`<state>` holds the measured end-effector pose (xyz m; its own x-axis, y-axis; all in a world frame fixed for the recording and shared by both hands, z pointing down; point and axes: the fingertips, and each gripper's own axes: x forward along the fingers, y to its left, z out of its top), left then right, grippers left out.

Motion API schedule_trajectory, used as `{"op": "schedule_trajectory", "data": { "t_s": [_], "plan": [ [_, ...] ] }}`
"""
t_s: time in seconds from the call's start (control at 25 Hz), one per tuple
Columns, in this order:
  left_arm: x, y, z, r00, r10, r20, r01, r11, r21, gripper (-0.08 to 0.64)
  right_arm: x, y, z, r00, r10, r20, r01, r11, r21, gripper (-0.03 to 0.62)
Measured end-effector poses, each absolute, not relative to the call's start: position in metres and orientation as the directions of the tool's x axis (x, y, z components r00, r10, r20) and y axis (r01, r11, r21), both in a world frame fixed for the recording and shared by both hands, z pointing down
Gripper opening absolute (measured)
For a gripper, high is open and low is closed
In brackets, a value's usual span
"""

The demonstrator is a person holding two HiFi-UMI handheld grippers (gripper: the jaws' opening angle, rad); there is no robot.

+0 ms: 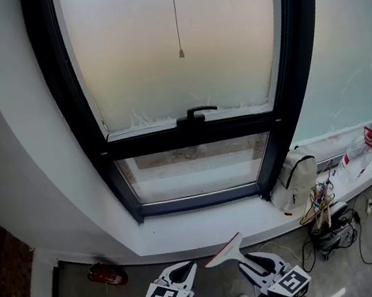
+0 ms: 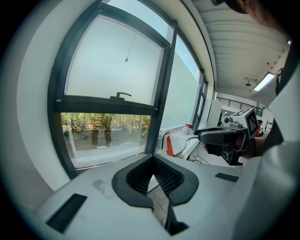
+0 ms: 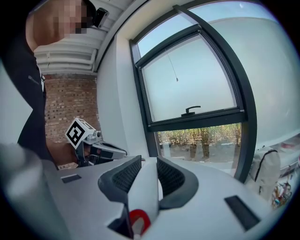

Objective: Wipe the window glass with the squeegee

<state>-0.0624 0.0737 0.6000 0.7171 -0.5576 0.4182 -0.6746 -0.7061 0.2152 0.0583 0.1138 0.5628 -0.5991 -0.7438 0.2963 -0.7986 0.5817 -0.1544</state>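
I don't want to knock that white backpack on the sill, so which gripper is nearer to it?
Right. The right gripper, holding the squeegee, is below and left of the white backpack; the left gripper is farther left, beyond it.

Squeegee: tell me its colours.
The squeegee is white with a red edge, clearest in the head view.

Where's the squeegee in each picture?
Head view: squeegee bottom middle, held by the right claw.
Left gripper view: squeegee right of middle, low, beside the window frame.
Right gripper view: squeegee bottom middle, between the jaws.
Shared landmark: the black window handle.
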Motion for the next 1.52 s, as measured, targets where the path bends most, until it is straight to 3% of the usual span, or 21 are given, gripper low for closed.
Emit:
{"op": "schedule_trajectory", "data": {
  "t_s": [0.6, 0.92, 1.52],
  "plan": [
    [0.028, 0.091, 0.596, 0.668, -0.600, 0.440, -0.727, -0.654, 0.211, 0.000, 0.177, 0.119, 0.560, -0.602, -0.752, 0.269, -0.797, 0.586, -0.146, 0.095],
    [0.035, 0.096, 0.611, 0.609, -0.607, 0.510, -0.767, -0.616, 0.183, 0.000, 0.222, 0.102, 0.575, -0.578, -0.771, 0.266, -0.816, 0.542, -0.202, 0.095],
    [0.029, -0.029, 0.610, 0.665, -0.587, 0.462, -0.714, -0.681, 0.163, 0.000, 0.195, 0.002, 0.587, -0.525, -0.803, 0.283, -0.851, 0.489, -0.191, 0.095]
  ]
}}
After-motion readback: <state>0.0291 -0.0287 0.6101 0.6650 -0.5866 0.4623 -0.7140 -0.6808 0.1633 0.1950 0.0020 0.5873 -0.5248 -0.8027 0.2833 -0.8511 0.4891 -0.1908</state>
